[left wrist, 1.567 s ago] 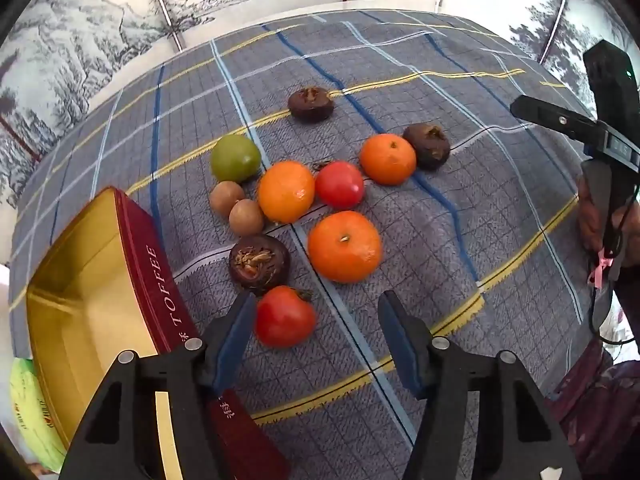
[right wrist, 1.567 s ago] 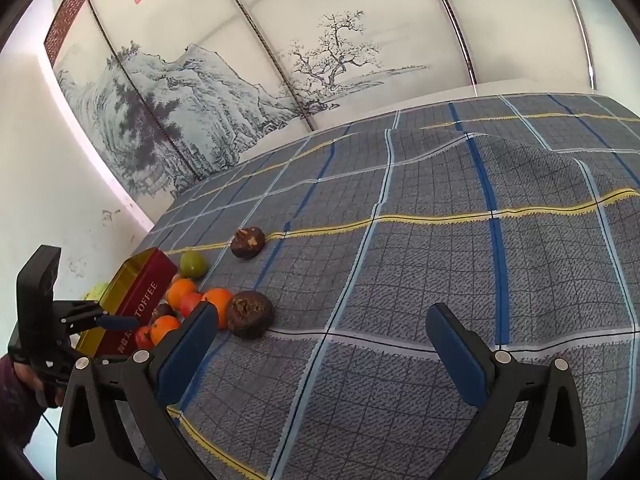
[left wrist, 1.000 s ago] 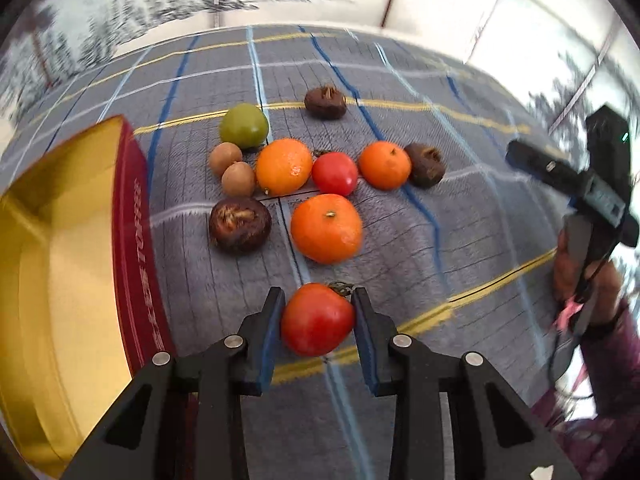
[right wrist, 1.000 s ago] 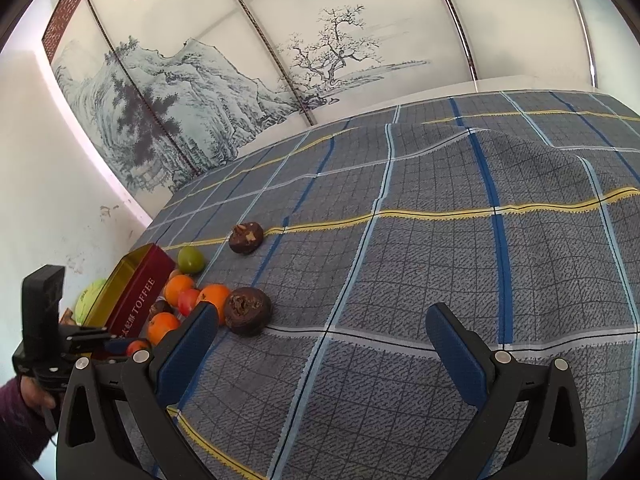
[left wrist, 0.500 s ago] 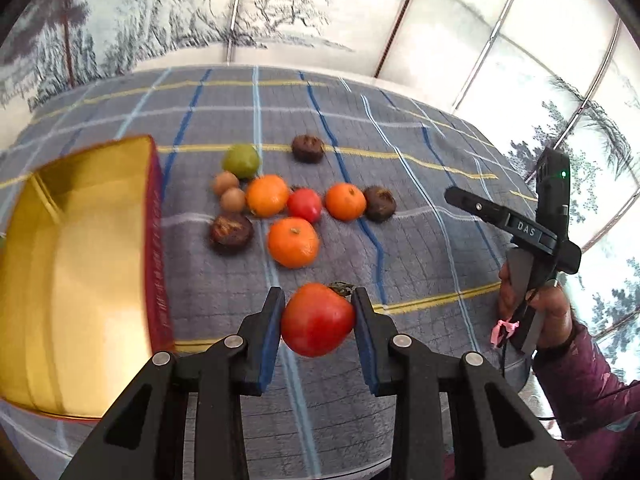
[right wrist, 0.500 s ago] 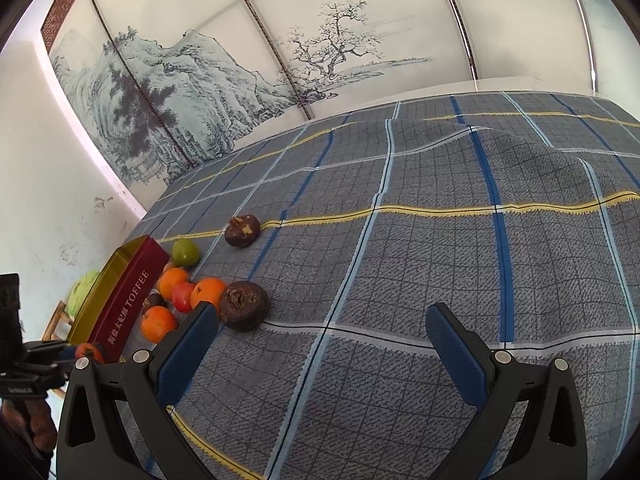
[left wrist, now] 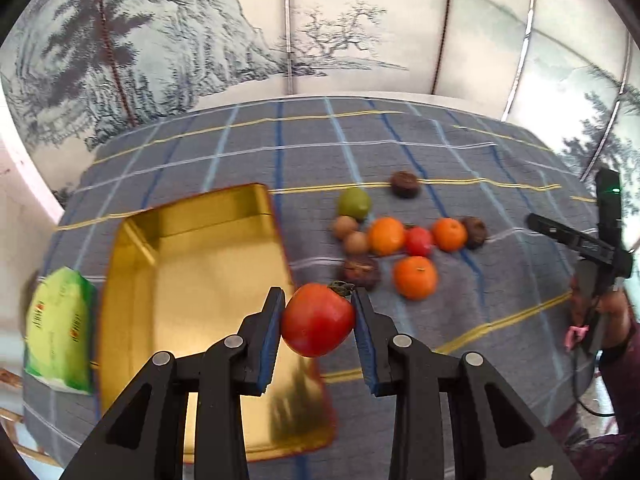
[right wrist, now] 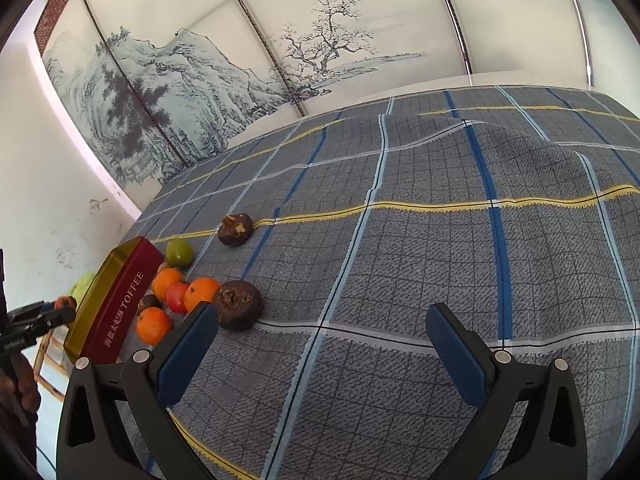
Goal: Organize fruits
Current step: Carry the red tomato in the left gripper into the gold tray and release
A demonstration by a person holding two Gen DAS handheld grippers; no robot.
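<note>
My left gripper (left wrist: 318,322) is shut on a red tomato (left wrist: 318,320) and holds it in the air over the right rim of the open gold tin (left wrist: 192,264). The tin is empty inside. Right of it on the checked cloth lie several fruits: an orange (left wrist: 415,277), a second tomato (left wrist: 419,241), a green fruit (left wrist: 354,203) and dark brown fruits (left wrist: 405,184). My right gripper (right wrist: 322,344) is open and empty, low over the cloth. A dark brown fruit (right wrist: 238,304) lies just left of its left finger. The tin's red side (right wrist: 120,312) shows at far left.
A green packet (left wrist: 58,320) lies left of the tin at the table edge. A painted folding screen (right wrist: 240,60) stands behind the table. The cloth has a raised fold (right wrist: 500,136) at the back right. The right-hand gripper shows in the left wrist view (left wrist: 592,240).
My left gripper closed on the near tomato, lifted it off the cloth and carried it left and up, to the tin's edge. The right gripper has stayed open and nearly still.
</note>
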